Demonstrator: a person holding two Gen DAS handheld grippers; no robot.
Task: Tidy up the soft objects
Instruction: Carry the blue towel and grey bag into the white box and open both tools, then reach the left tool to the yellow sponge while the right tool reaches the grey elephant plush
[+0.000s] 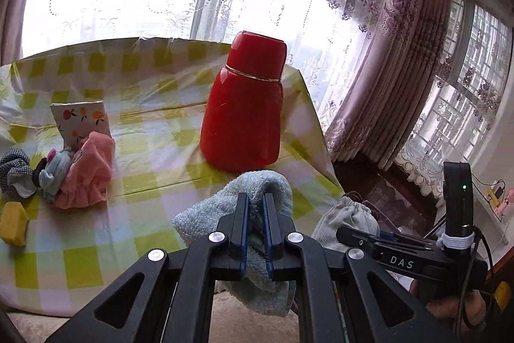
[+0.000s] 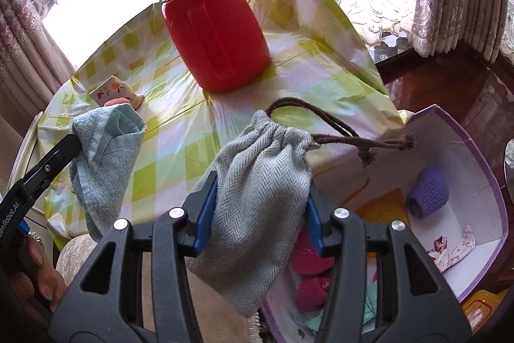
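1. The left gripper [image 1: 255, 208] is clenched on a light blue towel [image 1: 231, 214], which is seen lifted off the table at the lower centre of the left wrist view, with its loose end hanging below the jaws.
2. The right gripper [image 2: 257, 214] is closed around a grey herringbone drawstring pouch [image 2: 260, 192], held at the centre of the right wrist view; the brown cord [image 2: 340, 134] is seen trailing toward the right.
3. A white box with a purple rim [image 2: 501, 201] is shown at the lower right of the right wrist view. Several soft things are already placed inside it: a purple knitted roll [image 2: 429, 193], magenta knitted pieces [image 2: 310, 275] and a patterned cloth [image 2: 449, 246]. That part of the sorting is judged to be done.
4. The pouch is held just left of the box, partly over its near corner, so its deposit is judged to be close but not yet made.
5. Soft items are still left on the checked tablecloth [image 1: 154, 182], at the left of the left wrist view: a pink cloth [image 1: 90, 179], a small blue and pink item [image 1: 56, 169], a checked scrunchie [image 1: 14, 171], a fruit-print pouch [image 1: 82, 121] and a yellow sponge [image 1: 13, 222].
6. A red flask [image 1: 244, 105] is seen standing upright at the centre; it is hard, and is judged to lie outside the task.
7. The task is judged to be roughly midway: two items are in hand, five remain on the table.
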